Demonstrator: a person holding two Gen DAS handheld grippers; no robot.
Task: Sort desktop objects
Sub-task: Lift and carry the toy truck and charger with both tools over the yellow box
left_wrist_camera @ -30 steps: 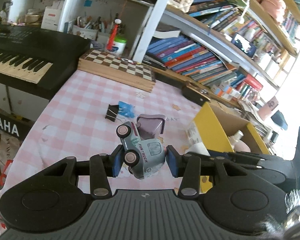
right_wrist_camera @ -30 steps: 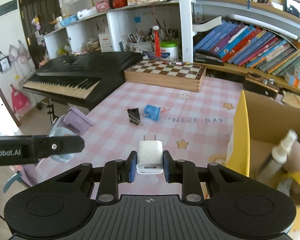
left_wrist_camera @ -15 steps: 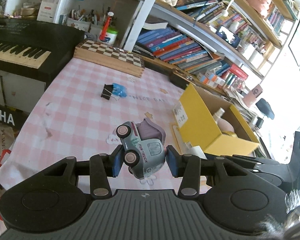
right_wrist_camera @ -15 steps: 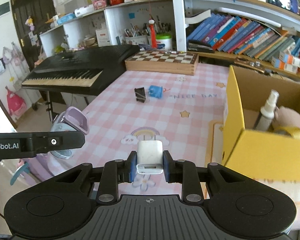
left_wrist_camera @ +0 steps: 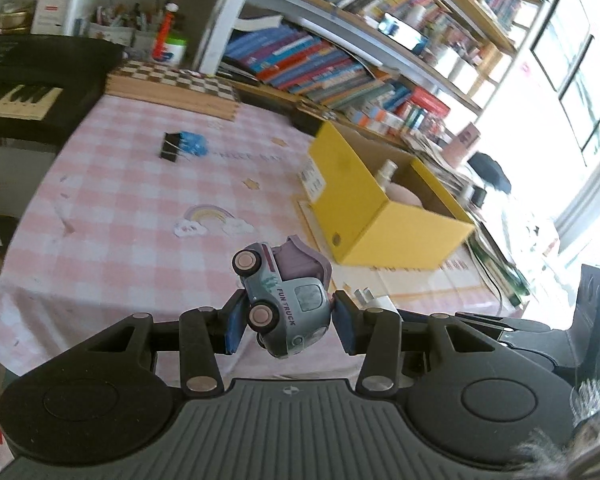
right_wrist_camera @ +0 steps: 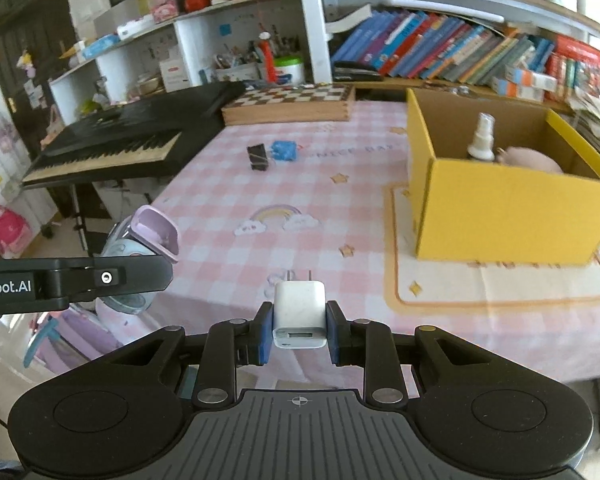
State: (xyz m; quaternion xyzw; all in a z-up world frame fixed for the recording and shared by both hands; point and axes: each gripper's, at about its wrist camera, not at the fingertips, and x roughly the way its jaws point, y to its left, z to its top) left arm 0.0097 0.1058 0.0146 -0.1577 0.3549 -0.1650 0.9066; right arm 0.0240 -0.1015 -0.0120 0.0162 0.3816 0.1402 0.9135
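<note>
The left tongs (left_wrist_camera: pixel 286 322) grip a toy truck (left_wrist_camera: pixel 286 302), their blue pads pressed against its sides; the truck is tilted, wheels turned toward the left pad, its lilac bed pointing away from the tongs, and it hangs above the near edge of the worktop (left_wrist_camera: pixel 112 216). The right tongs (right_wrist_camera: pixel 299 332) are clamped on a white charger (right_wrist_camera: pixel 299 312), prongs pointing forward, held over the worktop's near edge as well. In the right wrist view the left tongs and truck show at the left, level with the charger and well apart from it. Ahead and to the right of both tongs stands an open yellow box (right_wrist_camera: pixel 504 216) on the pink checked cloth; a spray bottle (right_wrist_camera: pixel 482 138) stands upright inside it beside a pinkish round thing (right_wrist_camera: pixel 534 162). Farther ahead, near the middle of the worktop, a black binder clip (right_wrist_camera: pixel 257 157) lies just beside a small blue item (right_wrist_camera: pixel 284 151). Beyond them a chessboard (right_wrist_camera: pixel 290 102) rests at the far edge, with a keyboard (right_wrist_camera: pixel 116 146) to its left and shelves of books (right_wrist_camera: pixel 440 56) behind.
</note>
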